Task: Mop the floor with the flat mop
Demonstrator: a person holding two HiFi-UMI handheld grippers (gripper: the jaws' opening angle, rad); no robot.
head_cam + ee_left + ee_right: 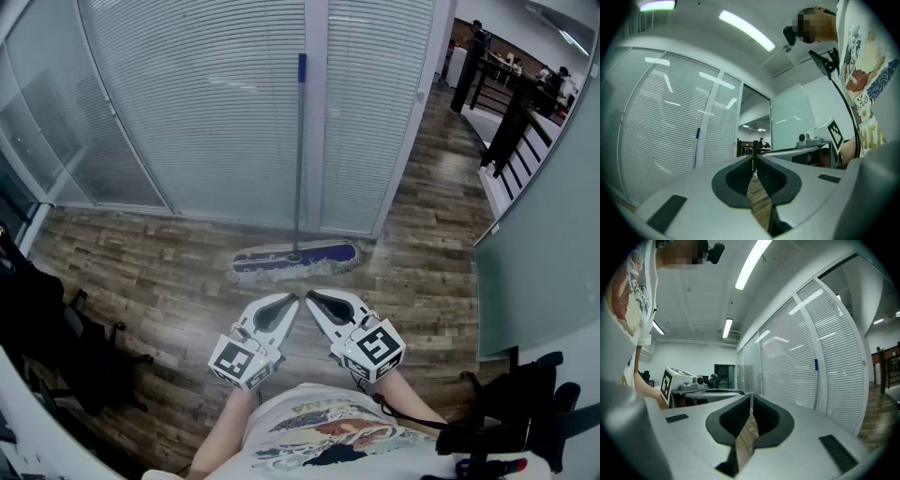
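and both tongs, left gripper [289, 302] and right gripper [313, 298], sit pressed together and empty, held level, facing the flat mop [295, 256] propped upright against the blinds [216, 112], ready to reach

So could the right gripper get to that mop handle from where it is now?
Probably yes: only bare floor lies between the right gripper and the mop handle, which stands against the glass wall. Its jaws are shut, though, and would have to open first.
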